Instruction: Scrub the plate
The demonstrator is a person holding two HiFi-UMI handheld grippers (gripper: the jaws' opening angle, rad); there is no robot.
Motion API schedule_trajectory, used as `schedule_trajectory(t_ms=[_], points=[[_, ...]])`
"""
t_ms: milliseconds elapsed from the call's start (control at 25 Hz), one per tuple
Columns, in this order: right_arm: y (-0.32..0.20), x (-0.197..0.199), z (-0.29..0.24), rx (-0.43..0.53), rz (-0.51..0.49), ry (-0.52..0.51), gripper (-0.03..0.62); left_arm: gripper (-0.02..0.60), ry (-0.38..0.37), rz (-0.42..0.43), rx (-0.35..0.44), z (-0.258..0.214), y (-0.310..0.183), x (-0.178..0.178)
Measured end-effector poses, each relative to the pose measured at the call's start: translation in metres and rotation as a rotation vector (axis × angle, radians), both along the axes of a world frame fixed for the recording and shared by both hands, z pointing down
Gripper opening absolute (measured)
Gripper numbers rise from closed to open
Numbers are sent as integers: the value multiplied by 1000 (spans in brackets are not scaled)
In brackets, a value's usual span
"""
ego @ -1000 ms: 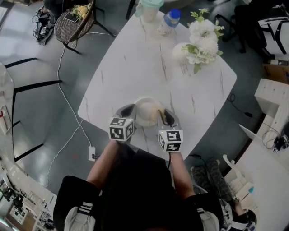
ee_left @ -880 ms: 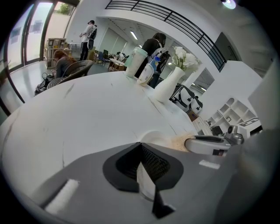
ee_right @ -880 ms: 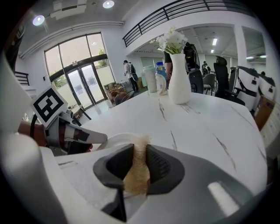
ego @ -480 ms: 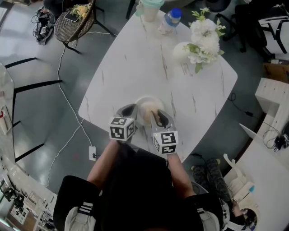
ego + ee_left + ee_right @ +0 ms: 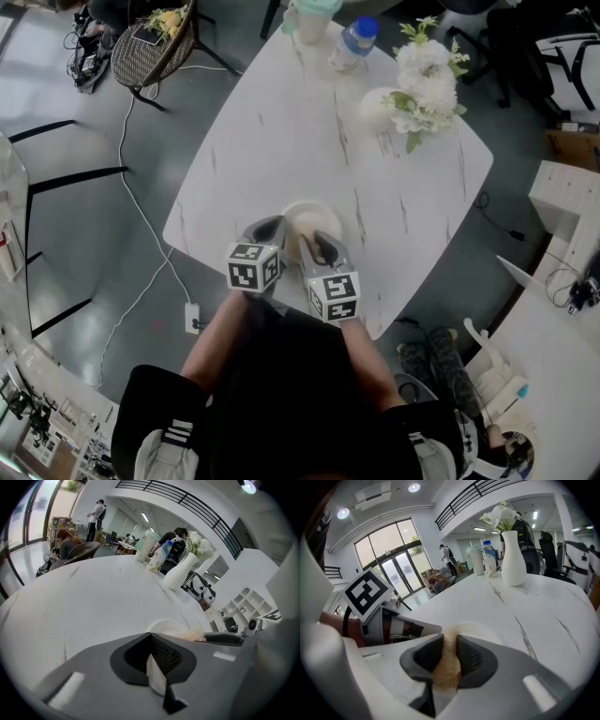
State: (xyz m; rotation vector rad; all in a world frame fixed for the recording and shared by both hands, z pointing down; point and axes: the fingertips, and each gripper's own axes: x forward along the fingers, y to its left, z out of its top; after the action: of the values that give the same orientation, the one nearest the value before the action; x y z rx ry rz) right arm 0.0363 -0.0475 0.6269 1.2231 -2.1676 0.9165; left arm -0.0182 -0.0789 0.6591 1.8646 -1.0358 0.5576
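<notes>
The left gripper (image 5: 151,641) has its jaws pinched tight on the near left rim of the small round white plate (image 5: 314,216), which lies flat on the white marbled table (image 5: 281,122), close to its near edge. Just right of that grip, the right gripper (image 5: 449,644) is clamped on a tan fibrous scrubbing pad (image 5: 446,667) whose tip reaches the plate's near side. The dish lies straight ahead of it, so strokes should probably run forward
</notes>
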Motion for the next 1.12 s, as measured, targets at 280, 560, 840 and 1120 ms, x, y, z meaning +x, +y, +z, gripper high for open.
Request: schedule_trajectory(t_ms=[280, 560, 840, 1120], points=[[6, -9, 6, -22, -12, -10, 91, 6, 3, 2, -2, 0, -1, 1], [8, 3, 9, -28, 7, 12, 91, 6, 0, 6, 3, -1, -1, 0], [10, 21, 10, -29, 35, 37, 91, 6, -3, 5, 7, -3, 0, -1], [10, 36, 8, -22, 71, 43, 91, 6, -9, 3, 12, -3, 0, -1]])
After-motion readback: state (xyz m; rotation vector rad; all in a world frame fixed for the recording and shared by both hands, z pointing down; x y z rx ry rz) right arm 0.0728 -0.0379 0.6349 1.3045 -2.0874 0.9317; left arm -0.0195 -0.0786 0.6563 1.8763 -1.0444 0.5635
